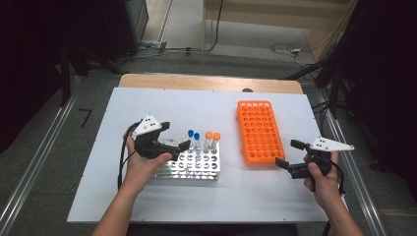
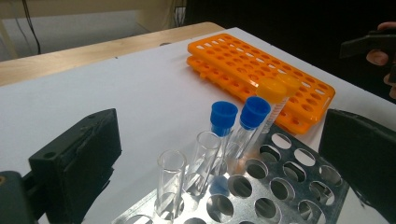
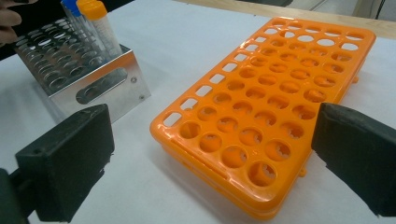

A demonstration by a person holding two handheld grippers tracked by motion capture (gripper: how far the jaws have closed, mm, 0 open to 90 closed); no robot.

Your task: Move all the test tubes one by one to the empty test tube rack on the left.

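Two racks: a metal rack (image 1: 194, 164) at the left and an empty orange rack (image 1: 259, 131) at the right, side by side, so tubes can pass between them.
Tubes: two uncapped (image 2: 171, 183), two blue-capped (image 2: 223, 121) and two orange-capped (image 2: 272, 95) stand upright in the metal rack's far rows.
Left gripper (image 1: 169, 140): jaws wide, nothing between the pads, poised over the uncapped tubes, probably just clear of them.
Right gripper (image 1: 290, 154): jaws wide and empty, facing the orange rack's near end, seemingly waiting to receive.
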